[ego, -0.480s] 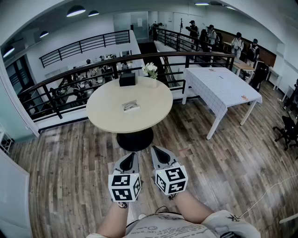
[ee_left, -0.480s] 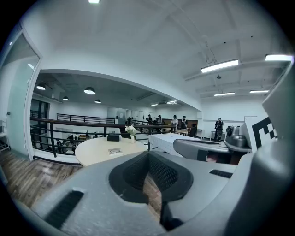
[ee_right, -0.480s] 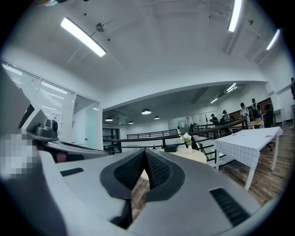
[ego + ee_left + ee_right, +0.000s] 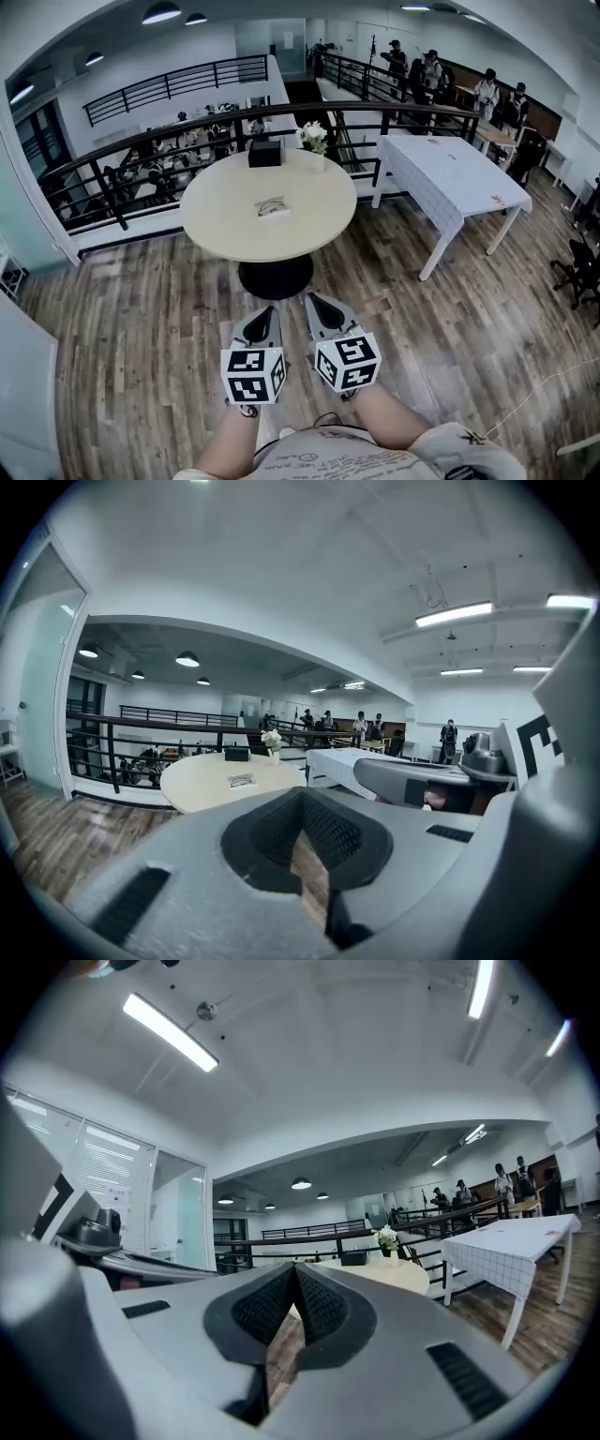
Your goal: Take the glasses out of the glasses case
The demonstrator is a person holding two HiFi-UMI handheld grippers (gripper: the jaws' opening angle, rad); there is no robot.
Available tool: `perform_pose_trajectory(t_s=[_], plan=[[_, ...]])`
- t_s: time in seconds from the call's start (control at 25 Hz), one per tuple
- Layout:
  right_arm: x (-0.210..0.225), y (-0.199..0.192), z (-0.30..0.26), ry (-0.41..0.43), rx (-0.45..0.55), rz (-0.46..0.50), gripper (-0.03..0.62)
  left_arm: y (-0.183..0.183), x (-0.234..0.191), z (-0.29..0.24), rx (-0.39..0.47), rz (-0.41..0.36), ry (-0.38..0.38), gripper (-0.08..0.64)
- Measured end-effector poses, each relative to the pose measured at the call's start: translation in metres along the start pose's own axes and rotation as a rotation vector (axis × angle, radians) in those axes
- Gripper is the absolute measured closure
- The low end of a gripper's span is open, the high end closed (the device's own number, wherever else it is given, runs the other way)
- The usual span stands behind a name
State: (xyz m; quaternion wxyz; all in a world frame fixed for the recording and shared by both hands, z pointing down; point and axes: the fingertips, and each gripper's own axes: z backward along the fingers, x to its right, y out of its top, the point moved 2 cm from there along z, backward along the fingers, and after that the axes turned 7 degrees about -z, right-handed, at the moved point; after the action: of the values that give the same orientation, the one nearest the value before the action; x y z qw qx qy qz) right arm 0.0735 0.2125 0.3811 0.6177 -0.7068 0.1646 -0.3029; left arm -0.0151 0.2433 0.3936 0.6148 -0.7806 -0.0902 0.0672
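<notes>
1. The glasses case lies near the middle of the round table, far ahead of me. It is a small pale thing, too small for me to tell whether it is open.
2. The left gripper view shows the same case lying flat on the tabletop, with nothing touching it.
3. At the table's far edge stand a black box and, to its right, a vase of white flowers.
4. My left gripper hangs over the wooden floor, on the near side of the table and well apart from the case. Its fingers are closed tip to tip and hold nothing. I see only floorboards through the slit below the tips.
5. My right gripper hangs just beside the left one, also pointing towards the table. Its fingers meet at the tips as well, with nothing between them.
6. To the right stands a long white-covered table. A dark railing curves behind the round table, and people stand far off at the right.
</notes>
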Motion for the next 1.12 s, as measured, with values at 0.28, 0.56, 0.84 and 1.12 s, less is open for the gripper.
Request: perform_pose_trajectory(t_s=[0.28, 0.56, 0.84, 1.12], plan=[[-0.029, -0.008, -0.02, 0.003, -0.005, 0.029, 0.577, -0.004, -0.03, 0.007, 0.005, -0.008, -0.006, 0.548], [-0.039, -0.017, -0.035, -0.034, -0.002, 0.018, 0.577, -0.015, -0.057, 0.005, -0.011, -0.008, -0.021, 0.548], [-0.039, -0.015, -0.047, -0.057, 0.008, 0.015, 0.577, -0.016, -0.068, 0.0, -0.015, -0.012, -0.039, 0.548], [-0.03, -0.016, -0.071, -0.046, 0.022, 0.014, 0.577, -0.022, -0.083, -0.019, -0.025, -0.016, -0.034, 0.548]])
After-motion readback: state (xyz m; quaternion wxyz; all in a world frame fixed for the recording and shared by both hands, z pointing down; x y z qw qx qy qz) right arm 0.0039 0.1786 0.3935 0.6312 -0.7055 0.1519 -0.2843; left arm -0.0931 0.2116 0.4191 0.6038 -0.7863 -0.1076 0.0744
